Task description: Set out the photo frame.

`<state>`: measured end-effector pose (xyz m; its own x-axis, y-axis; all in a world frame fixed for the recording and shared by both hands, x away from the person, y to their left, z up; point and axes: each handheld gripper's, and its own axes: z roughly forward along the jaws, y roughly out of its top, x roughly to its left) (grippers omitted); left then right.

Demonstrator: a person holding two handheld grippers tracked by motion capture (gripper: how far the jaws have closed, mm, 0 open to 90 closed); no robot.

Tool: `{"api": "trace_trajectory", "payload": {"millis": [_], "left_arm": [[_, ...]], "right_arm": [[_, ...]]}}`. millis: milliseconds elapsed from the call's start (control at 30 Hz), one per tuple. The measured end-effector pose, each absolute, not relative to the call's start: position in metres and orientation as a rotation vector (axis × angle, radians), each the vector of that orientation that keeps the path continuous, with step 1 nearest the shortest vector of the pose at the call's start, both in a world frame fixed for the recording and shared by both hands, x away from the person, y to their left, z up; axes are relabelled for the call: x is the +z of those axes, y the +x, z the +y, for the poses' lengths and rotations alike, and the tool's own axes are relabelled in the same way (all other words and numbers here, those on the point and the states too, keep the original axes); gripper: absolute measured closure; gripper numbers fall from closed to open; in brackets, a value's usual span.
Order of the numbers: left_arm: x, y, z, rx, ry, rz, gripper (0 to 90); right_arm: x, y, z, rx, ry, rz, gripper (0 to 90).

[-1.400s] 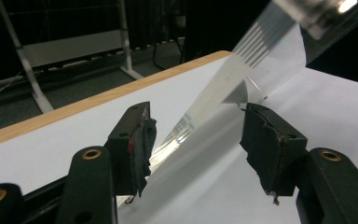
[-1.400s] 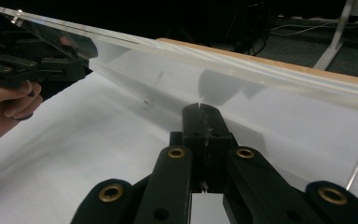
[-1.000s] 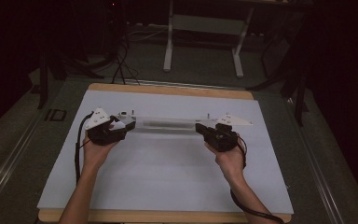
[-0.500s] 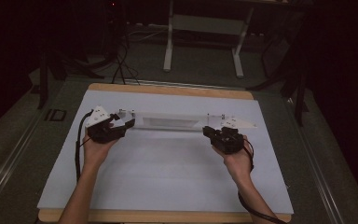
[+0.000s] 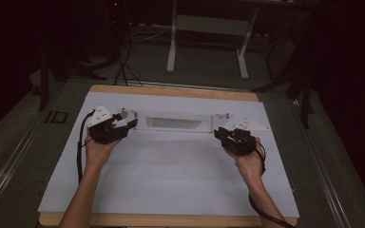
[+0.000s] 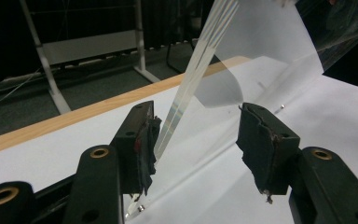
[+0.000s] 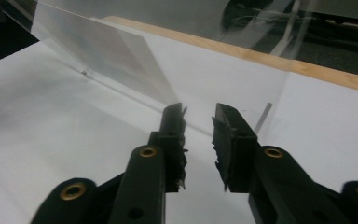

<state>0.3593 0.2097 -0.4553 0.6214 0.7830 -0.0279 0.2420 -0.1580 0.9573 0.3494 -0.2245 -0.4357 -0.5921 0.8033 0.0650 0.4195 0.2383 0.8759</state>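
Left hand: your forearm comes in from the near edge and the left gripper [image 5: 128, 122] points level toward the right, at the left end of the clear plastic sheet [image 5: 173, 121]
Right hand: your right gripper [image 5: 224, 134] lies level and points left and a little away from you, at the sheet's right end, your wrist bent behind it
Count: two grippers, one clear plastic sheet, one white mat [image 5: 171, 180] on one wooden table [image 5: 171, 90]
Left gripper state: in the left gripper view the jaws stand wide apart; the sheet's folded edge [image 6: 186, 88] rises between them, right up against the left-hand pad [image 6: 147, 140], well clear of the other pad, so nothing is clamped
Right gripper state: released; its jaws have just been opening, and in the right gripper view a narrow gap shows between the pads [image 7: 177, 135] with nothing pressed in it
Sheet: the clear plastic sheet [image 7: 121, 60] stands tilted just ahead of the right jaw tips, its lower edge on the mat, and spans the space between your two grippers
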Motion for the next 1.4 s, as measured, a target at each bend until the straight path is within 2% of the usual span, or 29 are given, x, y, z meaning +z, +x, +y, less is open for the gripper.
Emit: {"api": "trace_trajectory", "payload": {"millis": [400, 500, 733, 1267, 1367, 1400], "left_arm": [[-0.454, 0.363, 0.21, 0.591, 1.702, 0.855, 47.1], [-0.454, 0.363, 0.209, 0.59, 1.7, 0.857, 47.1], [-0.454, 0.364, 0.209, 0.588, 1.698, 0.859, 47.1], [-0.455, 0.368, 0.211, 0.567, 1.691, 0.852, 46.4], [-0.455, 0.37, 0.209, 0.555, 1.712, 0.839, 41.5], [-0.454, 0.372, 0.205, 0.557, 1.717, 0.825, 36.6]], "right_arm": [[-0.434, 0.359, -0.232, 1.211, 1.087, 2.11, 64.2], [-0.434, 0.365, -0.235, 1.186, 1.111, 2.098, 57.4], [-0.436, 0.375, -0.232, 1.202, 1.076, 2.081, 48.7], [-0.438, 0.387, -0.218, 1.245, 0.965, 2.09, 44.9], [-0.439, 0.387, -0.217, 1.237, 0.972, 2.083, 44.9], [-0.439, 0.387, -0.217, 1.237, 0.975, 2.084, 44.9]]}}
